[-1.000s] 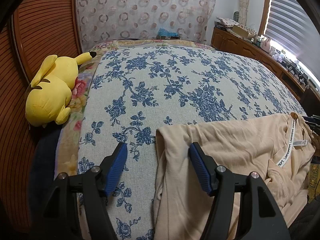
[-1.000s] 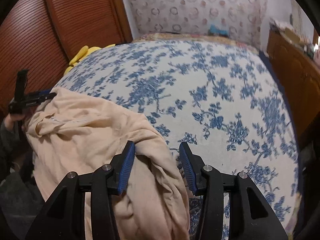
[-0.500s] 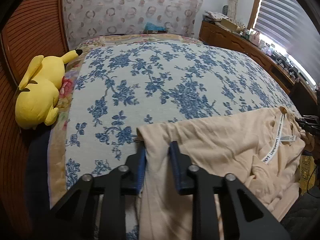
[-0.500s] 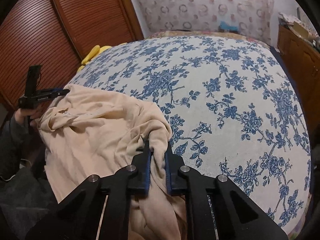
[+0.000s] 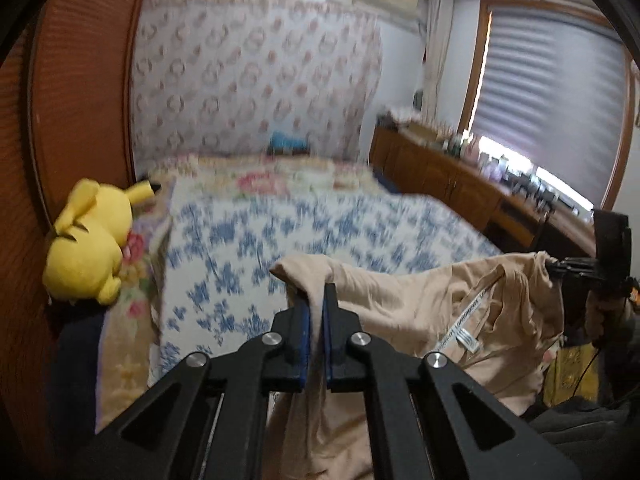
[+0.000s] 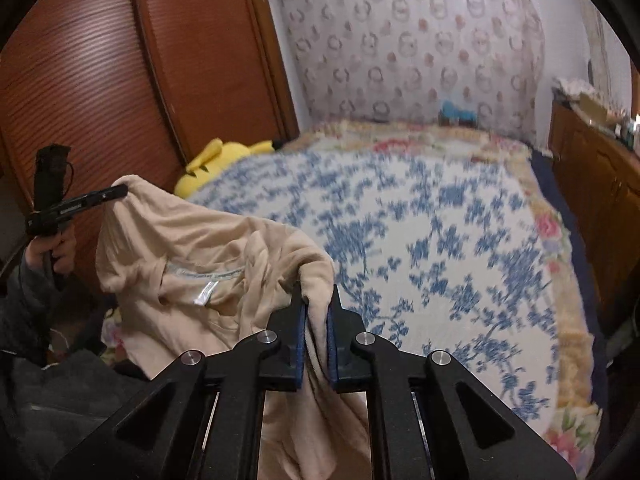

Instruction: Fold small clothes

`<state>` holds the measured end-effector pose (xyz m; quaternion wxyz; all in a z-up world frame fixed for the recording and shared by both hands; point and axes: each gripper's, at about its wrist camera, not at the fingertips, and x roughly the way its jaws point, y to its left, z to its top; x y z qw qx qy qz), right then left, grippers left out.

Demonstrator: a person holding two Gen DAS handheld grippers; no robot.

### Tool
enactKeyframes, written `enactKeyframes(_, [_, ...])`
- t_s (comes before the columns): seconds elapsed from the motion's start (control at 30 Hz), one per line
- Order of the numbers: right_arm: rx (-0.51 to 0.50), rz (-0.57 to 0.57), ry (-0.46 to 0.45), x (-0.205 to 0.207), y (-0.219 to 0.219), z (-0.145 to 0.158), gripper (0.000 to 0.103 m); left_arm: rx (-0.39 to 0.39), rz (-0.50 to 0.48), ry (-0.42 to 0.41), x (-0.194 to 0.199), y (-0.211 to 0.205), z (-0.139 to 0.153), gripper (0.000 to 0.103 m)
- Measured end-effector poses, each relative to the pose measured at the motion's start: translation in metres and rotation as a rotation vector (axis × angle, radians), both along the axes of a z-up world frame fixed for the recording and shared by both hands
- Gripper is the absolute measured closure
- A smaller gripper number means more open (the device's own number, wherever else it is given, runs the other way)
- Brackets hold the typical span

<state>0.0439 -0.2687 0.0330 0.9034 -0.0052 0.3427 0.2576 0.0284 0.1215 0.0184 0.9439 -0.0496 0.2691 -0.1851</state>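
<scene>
The beige garment (image 5: 432, 320) hangs lifted above the near edge of the bed (image 5: 320, 232), stretched between both grippers. The left gripper (image 5: 316, 312) has its fingers clamped on one corner; the right gripper (image 6: 317, 316) pinches the other, at 3 o'clock in the left view. A yellow plush toy (image 5: 86, 248) lies at 9 o'clock.

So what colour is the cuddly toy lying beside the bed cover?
The cuddly toy is bright yellow with a black ear tip. It shows best in the left wrist view.
</scene>
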Motion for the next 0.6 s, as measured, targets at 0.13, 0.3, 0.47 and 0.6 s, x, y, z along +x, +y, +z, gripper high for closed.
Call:
enactKeyframes(0.13, [0.040, 0.013, -0.071, -0.018, -0.006, 0.041, 0.097, -0.028, 0.000, -0.084, -0.024, 0.006, 0.034, 0.101])
enactKeyframes(0.3, [0.076, 0.036, -0.186, -0.042, -0.013, 0.101, 0.097, -0.073, -0.005, -0.211, -0.047, 0.014, 0.089, 0.101])
enactKeyframes(0.47, [0.049, 0.057, -0.299, -0.040, -0.014, 0.167, 0.097, -0.037, 0.033, -0.308, -0.030, 0.020, 0.147, 0.101])
enactKeyframes(0.6, [-0.010, 0.033, -0.347, 0.003, -0.009, 0.215, 0.097, 0.007, 0.061, -0.309, 0.031, 0.014, 0.180, 0.101])
